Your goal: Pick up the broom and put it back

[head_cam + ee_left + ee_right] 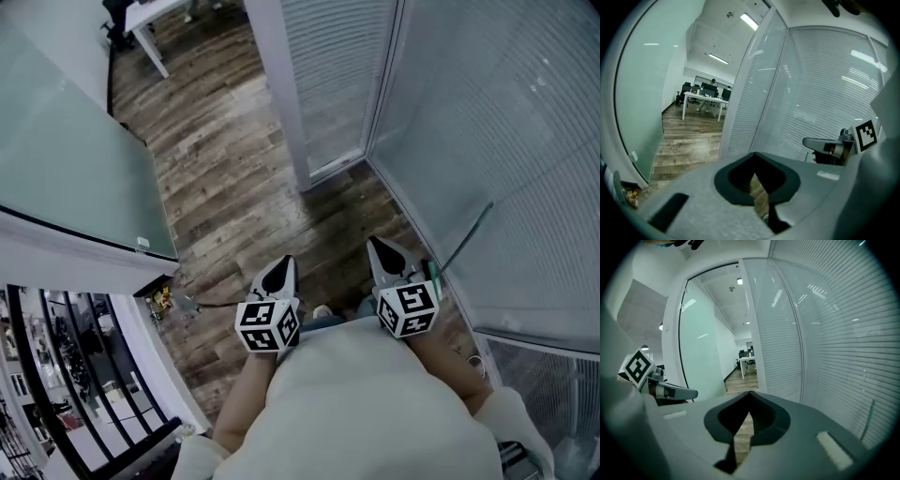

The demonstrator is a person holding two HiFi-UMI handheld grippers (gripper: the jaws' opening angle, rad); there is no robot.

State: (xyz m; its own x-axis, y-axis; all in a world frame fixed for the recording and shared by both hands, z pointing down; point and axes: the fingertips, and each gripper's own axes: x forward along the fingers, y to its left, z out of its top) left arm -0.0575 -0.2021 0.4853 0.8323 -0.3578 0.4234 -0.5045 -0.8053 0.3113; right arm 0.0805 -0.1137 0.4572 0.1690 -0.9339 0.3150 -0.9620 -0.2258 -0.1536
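A thin grey-green broom handle (pixel 466 239) leans against the blind-covered glass wall at the right; it shows in the right gripper view as a slim rod (pixel 867 420). Its head is hidden. My right gripper (pixel 375 244) is just left of the handle's lower part, shut with nothing in it, jaws meeting at the tip (pixel 750 394). My left gripper (pixel 283 263) hangs beside it over the wood floor, also shut and empty (pixel 754 157). Each gripper sees the other: the right gripper (pixel 825 145) and the left gripper (pixel 670 391).
A white door post (pixel 281 94) and glass walls with blinds (pixel 506 122) close in the right side. A frosted glass partition (pixel 66 159) stands at left, with a black rack (pixel 84 394) below it. Desks and chairs (pixel 705 96) stand far down the wooden corridor (pixel 216 159).
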